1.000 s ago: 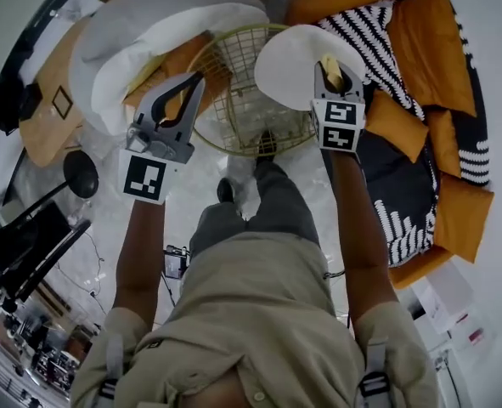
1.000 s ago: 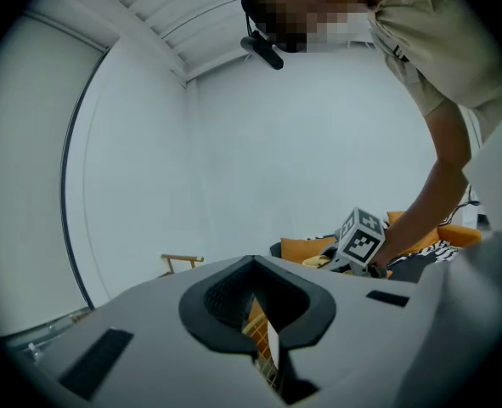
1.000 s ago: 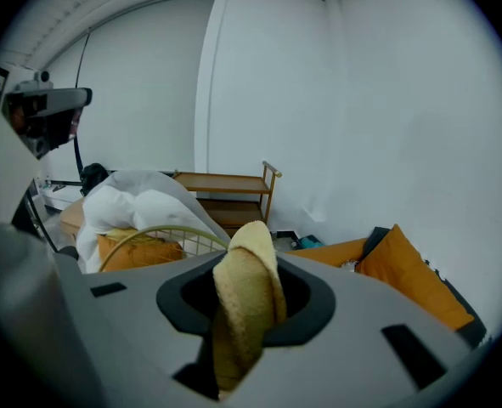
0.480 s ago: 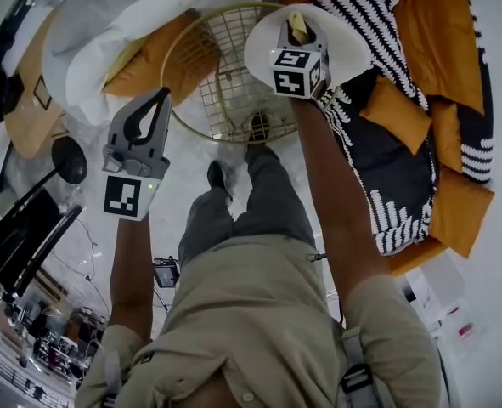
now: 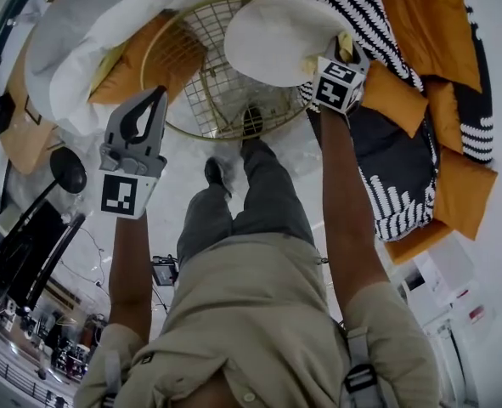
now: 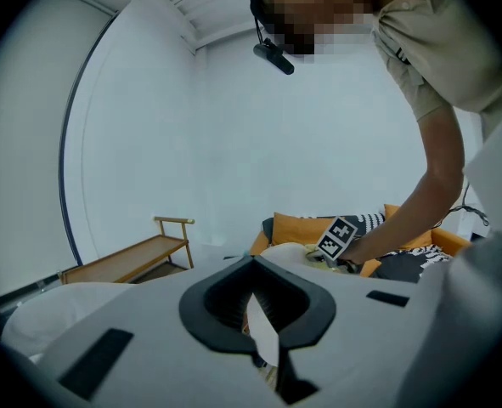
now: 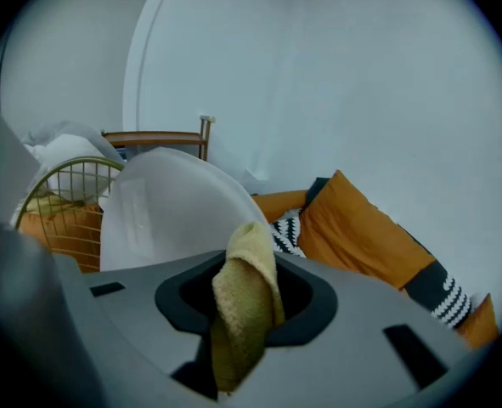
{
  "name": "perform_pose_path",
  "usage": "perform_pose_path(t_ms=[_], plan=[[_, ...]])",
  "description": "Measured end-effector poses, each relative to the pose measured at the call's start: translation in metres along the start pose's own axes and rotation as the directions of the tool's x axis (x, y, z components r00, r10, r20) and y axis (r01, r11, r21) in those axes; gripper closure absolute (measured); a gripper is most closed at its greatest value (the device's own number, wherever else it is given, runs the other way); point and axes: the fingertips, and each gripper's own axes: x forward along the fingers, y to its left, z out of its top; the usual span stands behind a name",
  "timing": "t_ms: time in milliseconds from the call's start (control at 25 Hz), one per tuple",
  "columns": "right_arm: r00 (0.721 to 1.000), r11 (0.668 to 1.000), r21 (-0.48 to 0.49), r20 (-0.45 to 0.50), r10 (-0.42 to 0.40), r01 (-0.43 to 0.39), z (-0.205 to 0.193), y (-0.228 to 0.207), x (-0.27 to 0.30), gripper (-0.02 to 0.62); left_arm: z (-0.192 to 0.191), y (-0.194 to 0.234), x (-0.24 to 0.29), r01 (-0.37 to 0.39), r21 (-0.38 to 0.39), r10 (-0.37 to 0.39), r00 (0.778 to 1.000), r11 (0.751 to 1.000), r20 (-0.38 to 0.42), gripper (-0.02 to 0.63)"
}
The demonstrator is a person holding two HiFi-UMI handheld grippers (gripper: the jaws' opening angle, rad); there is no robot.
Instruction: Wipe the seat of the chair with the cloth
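Note:
The chair's white moulded seat (image 5: 276,36) lies at the top centre of the head view and fills the left middle of the right gripper view (image 7: 166,211). My right gripper (image 5: 344,51) is at the seat's right edge, shut on a yellow-green cloth (image 5: 345,46) that sticks up out of the jaws (image 7: 244,304). My left gripper (image 5: 158,94) hangs apart to the left, over the floor beside a gold wire frame (image 5: 201,79). Its jaws meet at the tips with nothing visibly held (image 6: 255,262).
A white cushion (image 5: 106,32) rests on orange padding at the upper left. Orange cushions (image 5: 429,24) and black-and-white striped fabric (image 5: 369,7) fill the right side. A black lamp (image 5: 69,170) stands at the left, a wooden bench (image 6: 123,257) by the wall. My feet stand under the wire frame.
The right gripper carried the cloth left over the middle of the seat, then back to its right edge. The left gripper stayed shut and barely shifted.

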Motion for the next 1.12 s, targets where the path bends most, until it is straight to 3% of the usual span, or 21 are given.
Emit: perform_pose_path(t_ms=[200, 520, 680, 800, 960, 1120], plan=[[1.0, 1.0, 0.002, -0.017, -0.023, 0.023, -0.022, -0.031, -0.006, 0.477, 0.0, -0.011, 0.016, 0.04, 0.006, -0.04, 0.999, 0.999, -0.001, 0.591], [1.0, 1.0, 0.007, -0.009, -0.029, 0.029, -0.013, -0.009, 0.001, 0.479, -0.01, -0.004, 0.015, 0.029, -0.009, -0.029, 1.0, 1.0, -0.009, 0.591], [1.0, 1.0, -0.003, 0.012, 0.028, -0.028, 0.005, 0.044, 0.009, 0.479, -0.025, 0.008, 0.004, -0.003, -0.036, 0.002, 0.999, 0.999, -0.038, 0.591], [0.993, 0.993, 0.0, 0.021, 0.115, -0.115, 0.023, 0.108, 0.017, 0.479, -0.033, 0.018, -0.004, -0.03, -0.051, 0.027, 0.999, 0.998, -0.044, 0.591], [0.958, 0.955, -0.089, 0.023, 0.287, -0.284, 0.042, 0.208, 0.016, 0.479, -0.041, 0.026, -0.009, -0.047, -0.062, 0.044, 0.998, 0.997, -0.049, 0.591], [0.933, 0.924, -0.146, 0.018, 0.359, -0.352, 0.044, 0.248, 0.009, 0.477, -0.044, 0.029, -0.007, -0.045, -0.063, 0.042, 0.998, 0.997, -0.044, 0.591]])
